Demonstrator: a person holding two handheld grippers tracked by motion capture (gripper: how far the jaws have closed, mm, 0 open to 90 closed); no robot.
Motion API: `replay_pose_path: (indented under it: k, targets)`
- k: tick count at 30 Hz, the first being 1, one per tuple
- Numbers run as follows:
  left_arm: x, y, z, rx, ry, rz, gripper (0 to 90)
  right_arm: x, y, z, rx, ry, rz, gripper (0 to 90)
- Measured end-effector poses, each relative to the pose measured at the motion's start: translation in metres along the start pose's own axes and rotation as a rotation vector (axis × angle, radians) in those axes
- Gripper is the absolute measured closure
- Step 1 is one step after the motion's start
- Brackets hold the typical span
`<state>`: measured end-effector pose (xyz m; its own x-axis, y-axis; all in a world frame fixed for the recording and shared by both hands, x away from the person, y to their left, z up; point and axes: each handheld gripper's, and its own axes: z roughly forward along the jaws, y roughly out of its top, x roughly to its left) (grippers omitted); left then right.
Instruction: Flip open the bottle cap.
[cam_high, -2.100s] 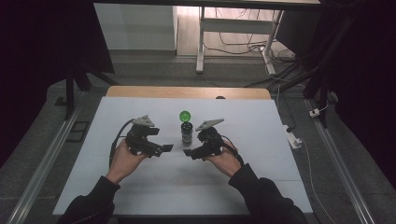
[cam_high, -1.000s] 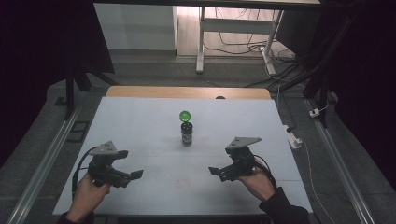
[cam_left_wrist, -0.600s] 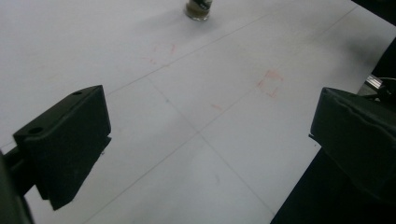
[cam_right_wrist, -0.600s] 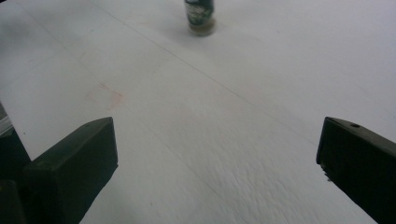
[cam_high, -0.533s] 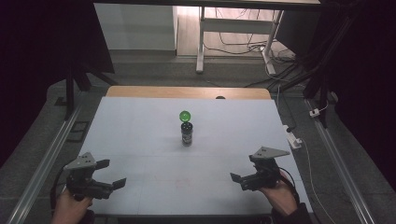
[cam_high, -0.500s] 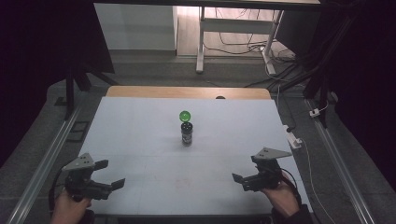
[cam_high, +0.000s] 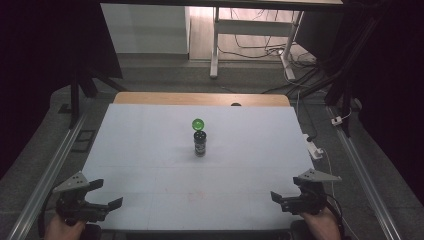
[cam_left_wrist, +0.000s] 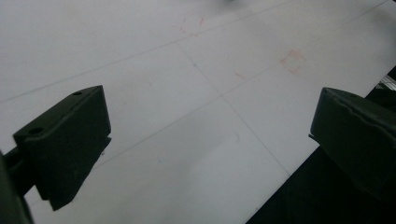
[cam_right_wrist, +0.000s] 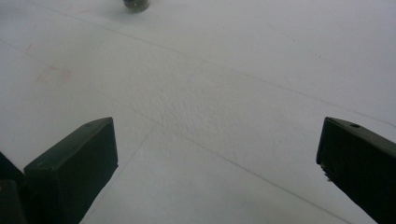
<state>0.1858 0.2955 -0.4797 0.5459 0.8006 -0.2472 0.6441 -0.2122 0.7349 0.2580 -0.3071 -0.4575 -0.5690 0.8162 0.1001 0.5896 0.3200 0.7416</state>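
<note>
Both claws sit at the near corners of the counter (cam_high: 150, 130), well apart from the small dark bottle (cam_high: 200, 144) that stands upright near the middle with a green ball (cam_high: 198, 124) resting on its top. The left claw (cam_high: 106, 195) is at the near left corner with its jaws spread wide and nothing between them; in the left gripper view (cam_left_wrist: 210, 135) only bare white surface lies between them, and the counter's near edge cuts across at the lower right. The right claw (cam_high: 278, 199) is at the near right corner, also wide open and empty; in the right gripper view (cam_right_wrist: 217, 158) the foot of the bottle (cam_right_wrist: 136, 4) shows at the far top.

Judging from this layout, the work on the bottle and ball looks either finished or not begun: the ball is balanced, and neither claw is reaching. Any next move on them calls for a long forward and inward reach, then a gentle, level approach, since a nudge to the bottle would likely roll the ball off.

Room is generous. The white surface between the claws and the bottle is bare, with faint lines and a few pale red marks. The edges to mind are the near edge right beside both claws and the metal rails (cam_high: 47, 175) along each side.
</note>
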Motion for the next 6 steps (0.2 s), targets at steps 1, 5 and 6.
replay_pose_path:
  k: [1, 5, 6]
  targets:
    - [0.0003, -0.0007, 0.0000, 0.010, 0.005, -0.004, 0.0, 0.0003, -0.0007, -0.0008, 0.003, 0.001, 0.004, 0.0]
    - [0.0005, -0.0007, 0.0000, 0.021, 0.011, -0.007, 0.0, 0.0009, -0.0015, -0.0012, 0.014, -0.002, -0.004, 0.0]
    - [0.0006, -0.0002, 0.0004, 0.024, 0.010, -0.006, 0.0, 0.0012, -0.0017, -0.0005, 0.018, -0.004, -0.007, 0.0]
